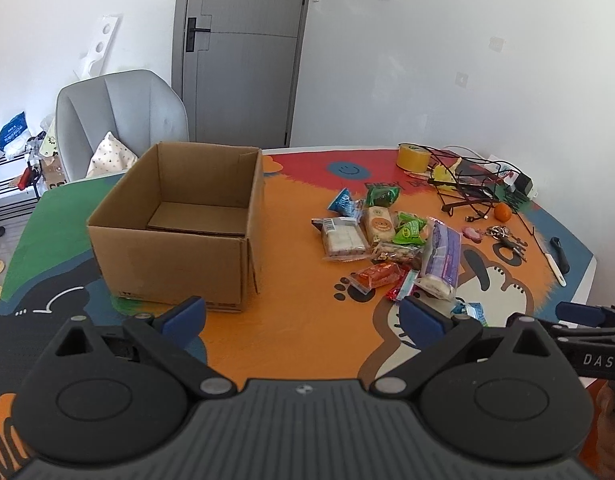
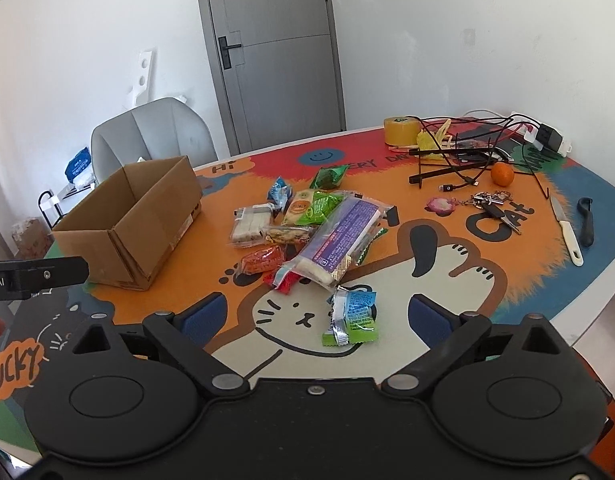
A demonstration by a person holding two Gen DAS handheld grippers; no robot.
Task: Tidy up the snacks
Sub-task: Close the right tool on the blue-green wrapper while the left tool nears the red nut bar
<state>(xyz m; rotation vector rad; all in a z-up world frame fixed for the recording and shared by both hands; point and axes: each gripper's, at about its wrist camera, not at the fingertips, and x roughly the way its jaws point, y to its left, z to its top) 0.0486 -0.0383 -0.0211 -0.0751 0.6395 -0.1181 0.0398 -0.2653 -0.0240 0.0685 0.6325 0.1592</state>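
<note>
Nothing is sorted yet: the cardboard box (image 1: 175,224) sits empty, and the snacks (image 2: 307,232) lie heaped on the table (image 2: 447,320) beside it. The left gripper (image 1: 303,312) and right gripper (image 2: 319,316) both gape, empty.

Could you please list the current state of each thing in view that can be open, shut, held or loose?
Brown cardboard box: open-topped, no snacks inside.
Grey door: shut.
Left gripper: open, holding nothing.
Right gripper: open, holding nothing, small blue-green snack packet on the table between its fingers.
Long purple-labelled clear snack packet: sealed, lying on the pile.
</note>
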